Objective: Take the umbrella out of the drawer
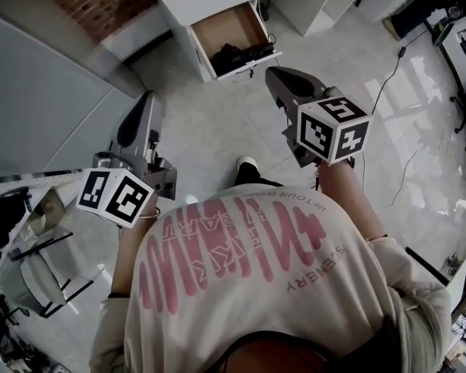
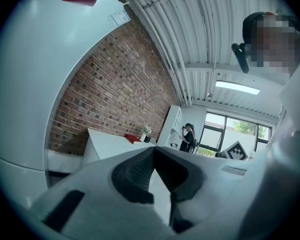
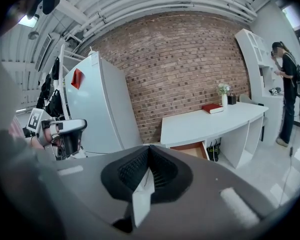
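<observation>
Under the white desk, a wooden drawer (image 1: 231,31) stands pulled open. A dark bundle lying in it looks like the umbrella (image 1: 239,54). Both grippers hang in the air over the floor, well short of the drawer and pointing toward it. My left gripper (image 1: 145,99) has its jaws together with nothing between them, and its tips (image 2: 154,149) meet in its own view. On the other side, my right gripper (image 1: 275,74) is also shut and empty, with the tips (image 3: 149,148) touching. The right gripper view shows the drawer (image 3: 194,149) beyond the tips, but the umbrella is hidden there.
The white desk (image 3: 210,122) carries a red book (image 3: 212,108) and a small plant against the brick wall. A tall white cabinet (image 3: 97,104) stands to its left. A person (image 3: 286,91) stands at shelves on the right. A cable (image 1: 390,82) trails over the tiled floor, and chairs (image 1: 39,266) stand at left.
</observation>
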